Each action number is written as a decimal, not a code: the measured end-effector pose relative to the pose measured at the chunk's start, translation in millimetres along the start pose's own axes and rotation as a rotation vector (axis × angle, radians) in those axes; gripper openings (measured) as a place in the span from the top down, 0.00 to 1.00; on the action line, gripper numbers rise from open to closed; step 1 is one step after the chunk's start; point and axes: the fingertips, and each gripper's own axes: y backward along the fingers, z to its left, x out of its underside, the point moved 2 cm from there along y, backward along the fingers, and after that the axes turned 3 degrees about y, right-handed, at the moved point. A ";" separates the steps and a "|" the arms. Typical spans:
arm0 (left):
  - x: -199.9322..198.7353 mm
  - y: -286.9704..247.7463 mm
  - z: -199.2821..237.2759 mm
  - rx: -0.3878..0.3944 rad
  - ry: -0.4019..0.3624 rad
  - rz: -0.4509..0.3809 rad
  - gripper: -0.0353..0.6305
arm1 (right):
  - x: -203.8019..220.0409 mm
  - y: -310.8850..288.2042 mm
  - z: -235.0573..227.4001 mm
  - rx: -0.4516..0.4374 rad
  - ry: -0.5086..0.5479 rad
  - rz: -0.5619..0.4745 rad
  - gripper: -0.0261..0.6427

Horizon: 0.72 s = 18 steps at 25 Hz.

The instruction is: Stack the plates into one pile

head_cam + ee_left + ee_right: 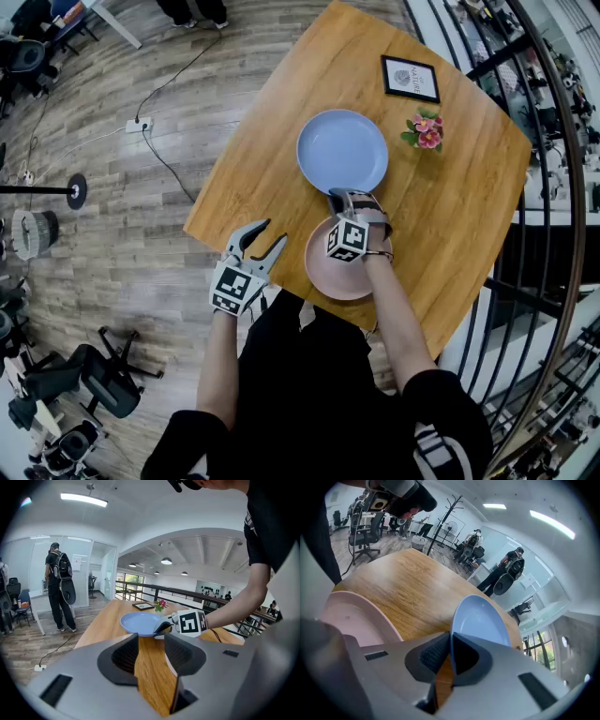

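Note:
A blue plate (342, 150) sits near the middle of the wooden table (281, 122), its near rim pinched by my right gripper (339, 199), which is shut on it. In the right gripper view the blue plate (480, 620) tilts up, lifted off the wood at the gripped edge. A pink plate (330, 267) lies at the table's near edge, right under that hand, and shows as the pink plate (351, 620) at lower left. My left gripper (262, 238) hovers open at the table's near-left edge, empty; the left gripper (151, 656) frames only bare wood.
A framed card (410, 78) and a small pink flower (427, 132) stand at the table's far side. A railing (553, 187) runs along the right. People with backpacks (58, 590) stand on the floor to the left, with office chairs (103, 380) and a cable around.

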 end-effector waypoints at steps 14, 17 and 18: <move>1.5 8.2 -46.4 -0.049 0.007 -0.012 0.66 | 20.8 43.4 9.7 0.020 0.042 -0.036 0.92; 3.4 13.7 -58.1 -0.061 0.011 -0.011 0.66 | 21.3 54.4 14.8 0.021 0.053 -0.049 0.92; 2.9 15.0 -62.4 -0.067 0.009 -0.011 0.66 | 22.5 58.1 16.2 0.020 0.057 -0.053 0.92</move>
